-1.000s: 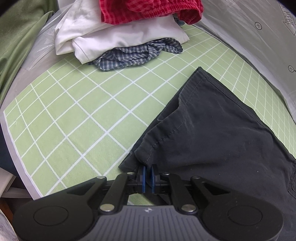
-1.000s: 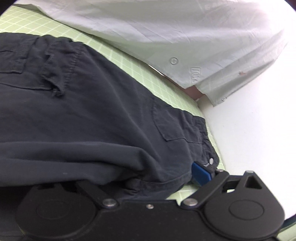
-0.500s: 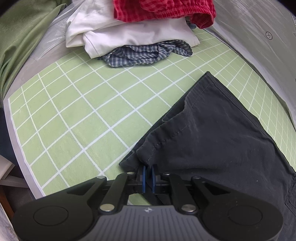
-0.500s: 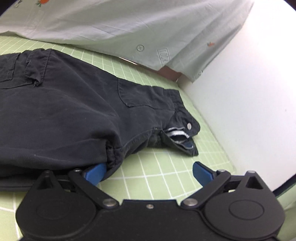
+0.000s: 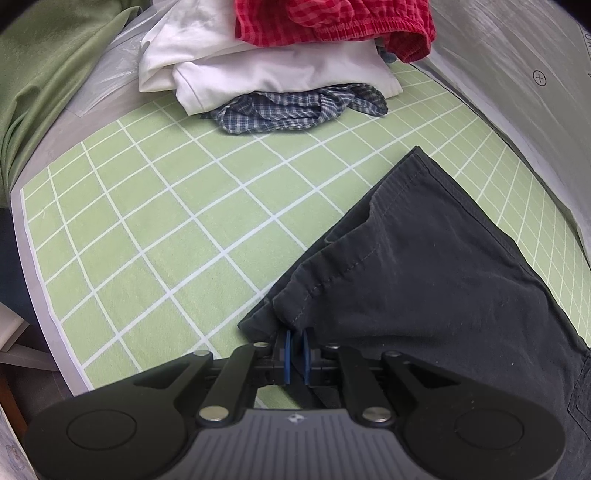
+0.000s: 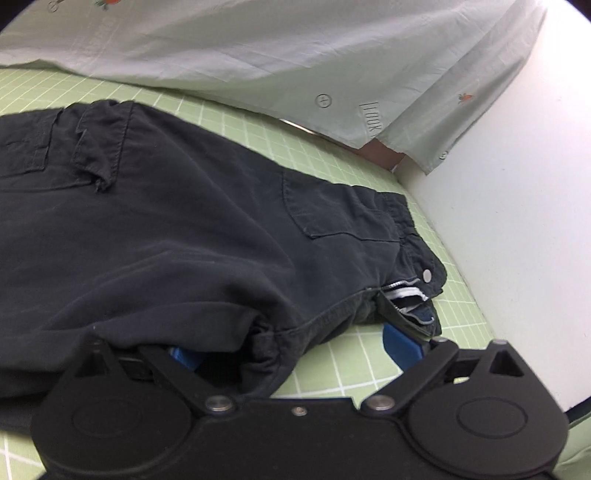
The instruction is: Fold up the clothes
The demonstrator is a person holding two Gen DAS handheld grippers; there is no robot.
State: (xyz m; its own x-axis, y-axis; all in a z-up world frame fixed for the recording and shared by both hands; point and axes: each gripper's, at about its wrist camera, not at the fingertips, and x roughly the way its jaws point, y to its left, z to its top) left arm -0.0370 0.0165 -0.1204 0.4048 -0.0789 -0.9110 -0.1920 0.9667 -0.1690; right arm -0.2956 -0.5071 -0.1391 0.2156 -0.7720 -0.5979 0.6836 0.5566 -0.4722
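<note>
A green grid mat [image 5: 155, 236] covers the table, and most of its near half is taken by the dark shorts [image 5: 424, 280], which lie flat across it. In the right wrist view the shorts [image 6: 177, 229] show a flapped cargo pocket at the left, a flat patch pocket toward the waistband, a metal snap, and an open fly with a light lining at the edge nearest the camera.

Along the far side of the mat lies a pale printed sheet [image 6: 258, 48], its hem resting on the grid just beyond the shorts. A white wall or panel [image 6: 517, 221] stands at the mat's right edge.

At the far end of the mat in the left wrist view sits a pile of clothes: a white garment [image 5: 258, 70] folded roughly, a red checked piece [image 5: 332, 22] on top of it, and a blue plaid piece [image 5: 299, 110] crumpled under its near edge. A green cloth [image 5: 48, 74] lies off the mat to the left.

No container is in view; all the clothing lies on the mat.

The left gripper [image 5: 295, 350] is clenched on the hem corner of the shorts, its blue pads pressed together with cloth between them. The right gripper [image 6: 295, 350] is spread wide, one blue finger under a fold of the shorts and the other by the fly, grasping nothing.
</note>
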